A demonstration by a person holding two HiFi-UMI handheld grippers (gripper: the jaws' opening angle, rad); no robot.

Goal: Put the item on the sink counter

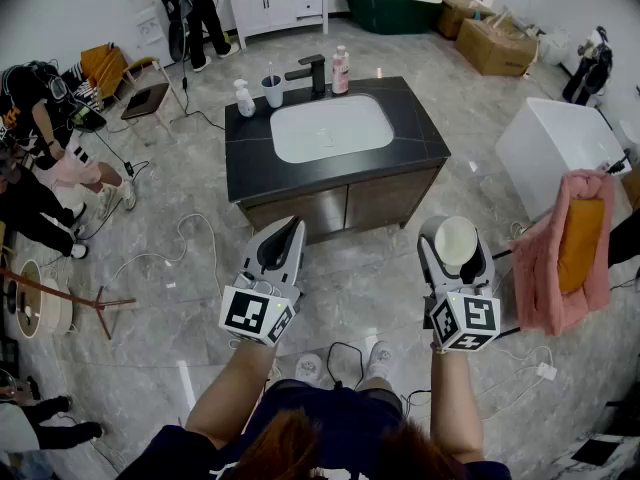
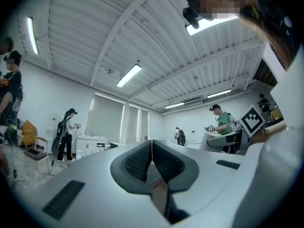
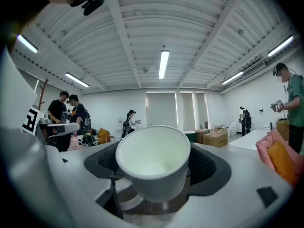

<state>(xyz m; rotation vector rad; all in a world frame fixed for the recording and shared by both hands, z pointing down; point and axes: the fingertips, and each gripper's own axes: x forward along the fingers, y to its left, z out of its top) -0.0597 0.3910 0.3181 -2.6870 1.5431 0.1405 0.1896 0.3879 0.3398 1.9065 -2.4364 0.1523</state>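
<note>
No word, brand or number is legible anywhere in the room. The left hand-held gripper (image 1: 284,240) and right hand-held gripper (image 1: 457,246) carry cubes with black-and-white square markers only, no lettering. Labels on the pink bottle (image 1: 341,71) and pump bottle (image 1: 244,99) on the sink surface (image 1: 420,128) are too small to read.

Cup look: we see a plain white cup (image 3: 153,163), empty inside.
Cup pose: it is tilted, and we look into its open mouth from above.
Cup place: it sits gripped between the jaws of the right gripper (image 1: 456,253), off the floor and well apart from the counter.
Sink counter: we see the sink counter (image 1: 420,118) ahead, a black top with a white basin (image 1: 330,128) set in it.
</note>
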